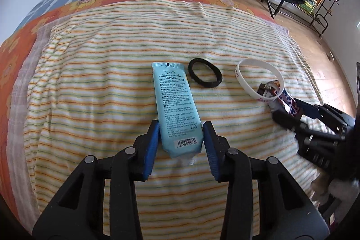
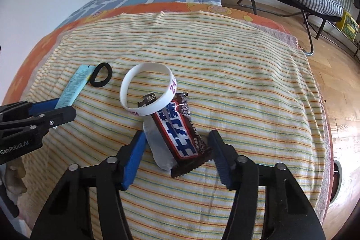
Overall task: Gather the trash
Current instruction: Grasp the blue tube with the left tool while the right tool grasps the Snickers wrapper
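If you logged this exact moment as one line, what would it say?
left tool: open around blue tube | right tool: open around candy wrapper | white wristband overlaps wrapper | nothing lifted

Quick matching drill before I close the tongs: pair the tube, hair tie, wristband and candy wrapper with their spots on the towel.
Things:
1. tube
2. hair tie
3. wristband
4. candy wrapper

Spots:
A. between the right tongs' fingers
B. lying partly on the candy wrapper
C. between the left tongs' fingers
D. beside the tube's sealed end

Pairs: 1-C, 2-D, 3-B, 4-A
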Demonstrator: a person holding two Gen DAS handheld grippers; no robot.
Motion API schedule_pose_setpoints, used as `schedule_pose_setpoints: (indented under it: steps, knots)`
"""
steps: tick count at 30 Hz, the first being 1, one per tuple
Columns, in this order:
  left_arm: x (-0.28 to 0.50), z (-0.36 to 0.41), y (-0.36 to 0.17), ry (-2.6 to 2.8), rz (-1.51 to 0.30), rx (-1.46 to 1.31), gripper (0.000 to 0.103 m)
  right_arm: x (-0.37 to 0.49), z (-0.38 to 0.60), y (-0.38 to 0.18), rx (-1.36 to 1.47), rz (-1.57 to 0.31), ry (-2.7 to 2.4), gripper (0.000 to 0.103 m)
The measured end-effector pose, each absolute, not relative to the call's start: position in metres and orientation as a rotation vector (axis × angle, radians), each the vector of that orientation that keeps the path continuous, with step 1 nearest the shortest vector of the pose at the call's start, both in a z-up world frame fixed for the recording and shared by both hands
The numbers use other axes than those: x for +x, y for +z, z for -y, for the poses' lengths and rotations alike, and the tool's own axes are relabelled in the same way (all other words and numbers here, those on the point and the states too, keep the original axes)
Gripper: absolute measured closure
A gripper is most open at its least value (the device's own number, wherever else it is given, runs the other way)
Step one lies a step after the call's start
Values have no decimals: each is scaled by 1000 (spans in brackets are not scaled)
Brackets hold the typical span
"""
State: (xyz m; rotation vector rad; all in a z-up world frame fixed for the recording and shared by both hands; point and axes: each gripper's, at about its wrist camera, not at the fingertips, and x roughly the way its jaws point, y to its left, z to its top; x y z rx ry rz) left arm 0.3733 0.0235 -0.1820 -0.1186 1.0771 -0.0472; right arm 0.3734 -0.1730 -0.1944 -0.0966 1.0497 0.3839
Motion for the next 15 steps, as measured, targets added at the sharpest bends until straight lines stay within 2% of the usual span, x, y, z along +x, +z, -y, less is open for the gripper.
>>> schedule_pose_setpoints:
  steps: [1,6,15]
  knots:
    - [370,-25,-181,-47,-1076,-119,63,374,178,-194,-83,-1055,384,71]
    - [351,-33,-181,-39,-1080,-105,63,369,195,-192,-22,-1090,419,85]
    - [309,-47,-171,-49,-1076,-142,64,336,199,-175,-99,-1090,411,86]
